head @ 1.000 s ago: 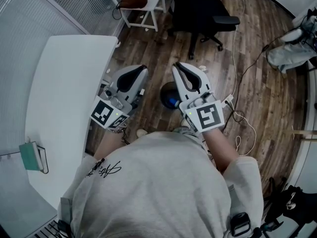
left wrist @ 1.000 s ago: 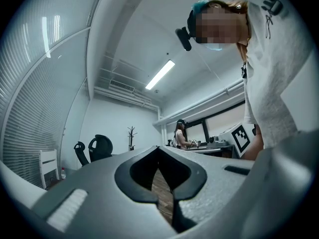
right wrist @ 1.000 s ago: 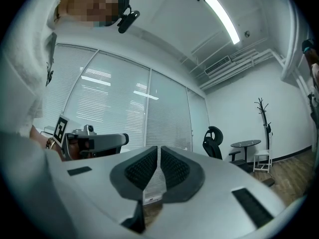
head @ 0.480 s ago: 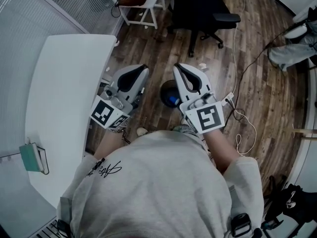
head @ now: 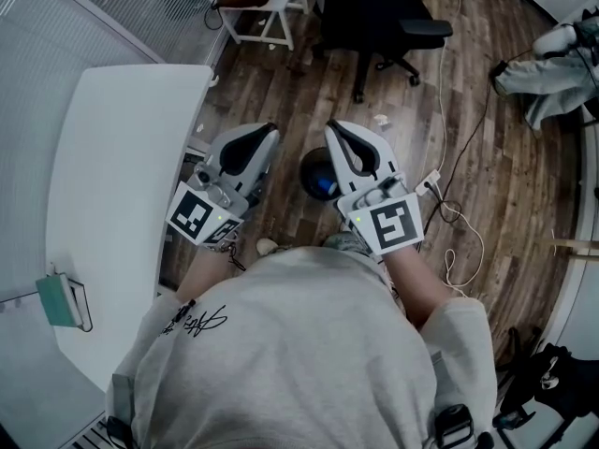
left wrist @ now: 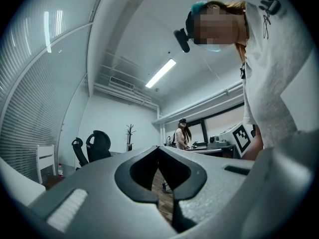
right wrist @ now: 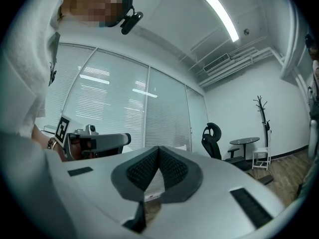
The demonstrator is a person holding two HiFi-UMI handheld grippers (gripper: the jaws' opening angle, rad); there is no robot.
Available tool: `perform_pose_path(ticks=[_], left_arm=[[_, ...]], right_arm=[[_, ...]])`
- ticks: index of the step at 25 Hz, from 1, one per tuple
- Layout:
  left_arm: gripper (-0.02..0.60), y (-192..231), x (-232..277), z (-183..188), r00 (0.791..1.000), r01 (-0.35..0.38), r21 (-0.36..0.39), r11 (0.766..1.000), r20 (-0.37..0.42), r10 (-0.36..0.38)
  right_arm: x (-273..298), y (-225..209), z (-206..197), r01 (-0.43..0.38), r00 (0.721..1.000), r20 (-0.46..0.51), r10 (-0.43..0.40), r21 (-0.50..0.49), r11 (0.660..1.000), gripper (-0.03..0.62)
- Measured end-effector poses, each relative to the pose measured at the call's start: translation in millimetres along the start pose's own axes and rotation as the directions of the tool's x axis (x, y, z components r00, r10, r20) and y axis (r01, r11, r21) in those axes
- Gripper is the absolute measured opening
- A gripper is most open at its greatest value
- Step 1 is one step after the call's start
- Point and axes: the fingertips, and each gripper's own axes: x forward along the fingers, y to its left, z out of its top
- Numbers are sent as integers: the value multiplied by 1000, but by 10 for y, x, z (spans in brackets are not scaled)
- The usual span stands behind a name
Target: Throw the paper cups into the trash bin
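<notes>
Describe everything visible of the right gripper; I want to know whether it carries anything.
The right gripper has a pale grey, plastic-looking shell with black textured pads lining its jaws and a marker cube at its rear. The jaws are together, tips meeting, with nothing between them. It points away from the person, roughly level, above the wooden floor, beside the left gripper without touching it. The person's right forearm runs up to it.
</notes>
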Motion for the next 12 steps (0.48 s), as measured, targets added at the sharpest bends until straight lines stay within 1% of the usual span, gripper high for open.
perform_pose_path(ticks=[12], left_arm=[[5, 38, 49, 0, 1000, -3, 6, 1000, 7, 3]], right_arm=[[32, -48, -18, -1, 1000, -1, 1, 2, 1000, 9]])
